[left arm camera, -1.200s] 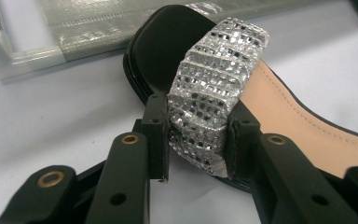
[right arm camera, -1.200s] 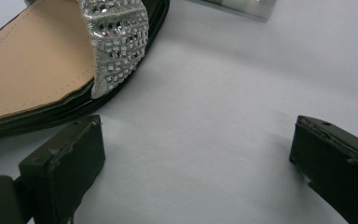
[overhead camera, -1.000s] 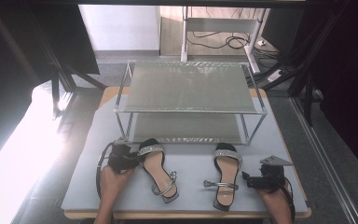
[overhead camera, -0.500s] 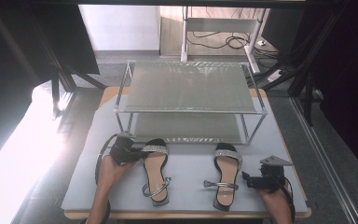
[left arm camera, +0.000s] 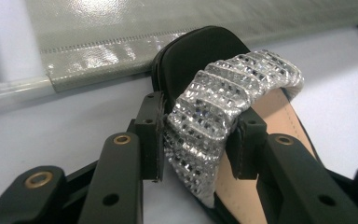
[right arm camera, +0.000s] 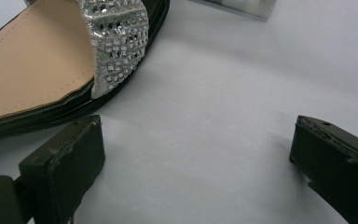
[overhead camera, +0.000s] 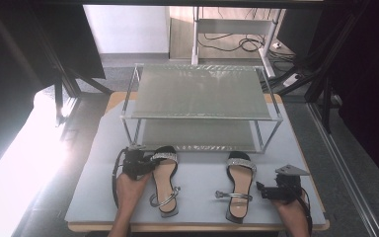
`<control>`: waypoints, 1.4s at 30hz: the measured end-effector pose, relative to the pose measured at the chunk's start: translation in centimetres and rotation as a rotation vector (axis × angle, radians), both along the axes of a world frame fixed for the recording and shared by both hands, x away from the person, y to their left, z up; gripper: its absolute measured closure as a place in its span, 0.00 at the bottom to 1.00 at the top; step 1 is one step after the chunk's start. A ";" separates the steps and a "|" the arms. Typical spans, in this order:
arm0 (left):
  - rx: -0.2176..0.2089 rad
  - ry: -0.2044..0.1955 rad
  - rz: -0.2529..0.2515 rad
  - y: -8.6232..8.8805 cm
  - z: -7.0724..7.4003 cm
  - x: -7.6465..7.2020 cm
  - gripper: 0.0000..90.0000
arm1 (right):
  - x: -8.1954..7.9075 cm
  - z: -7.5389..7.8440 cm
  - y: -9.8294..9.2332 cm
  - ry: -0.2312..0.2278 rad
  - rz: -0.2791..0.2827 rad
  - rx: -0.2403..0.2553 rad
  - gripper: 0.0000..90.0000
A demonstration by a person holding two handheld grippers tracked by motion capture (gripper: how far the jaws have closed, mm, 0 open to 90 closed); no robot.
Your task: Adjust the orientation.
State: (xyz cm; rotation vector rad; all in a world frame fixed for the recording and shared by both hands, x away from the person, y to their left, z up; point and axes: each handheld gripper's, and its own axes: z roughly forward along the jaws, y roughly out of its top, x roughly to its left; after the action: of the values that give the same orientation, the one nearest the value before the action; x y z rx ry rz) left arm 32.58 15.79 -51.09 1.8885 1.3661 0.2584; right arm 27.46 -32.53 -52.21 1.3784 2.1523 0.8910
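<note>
Two black sandals with rhinestone straps lie on the pale mat (overhead camera: 197,173). In the high view my left gripper (overhead camera: 150,160) is at the toe strap of the left sandal (overhead camera: 163,185). In the left gripper view the sparkly strap (left arm camera: 223,102) sits bunched between the pads of the left gripper (left arm camera: 198,140), which touch it on both sides. The jaws have just been opening. My right gripper (overhead camera: 262,190) rests open beside the right sandal (overhead camera: 239,185). Between the jaws of the right gripper (right arm camera: 196,154) there is bare mat, and the sandal (right arm camera: 37,60) lies to the upper left.
A two-tier metal rack (overhead camera: 202,94) with grey mesh shelves stands just behind the sandals, its lower shelf (overhead camera: 197,133) near mat level. The wooden table edge (overhead camera: 197,228) runs along the front. Cables and frame legs (overhead camera: 242,44) are on the floor beyond.
The left sandal's heel has swung to the left, so it lies straighter, toe toward the rack. The left hand shifted slightly with it. The right gripper and right sandal have not moved.
</note>
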 end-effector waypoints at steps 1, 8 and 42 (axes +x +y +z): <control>-0.007 0.003 0.002 0.2 0.0 0.0 0.74 | 0.0 0.0 0.0 0.000 0.001 -0.001 0.03; 0.004 0.030 -0.036 0.5 0.6 0.4 0.80 | 0.0 0.0 0.0 0.000 0.001 0.000 0.03; -0.037 0.098 -0.209 0.9 8.7 0.5 0.82 | 0.0 0.0 0.0 -0.001 0.001 -0.001 0.03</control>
State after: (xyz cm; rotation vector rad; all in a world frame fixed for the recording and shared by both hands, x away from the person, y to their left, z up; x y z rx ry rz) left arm 33.08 16.68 -42.42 2.0169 1.2155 0.0368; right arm 27.44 -32.53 -52.21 1.3766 2.1523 0.8907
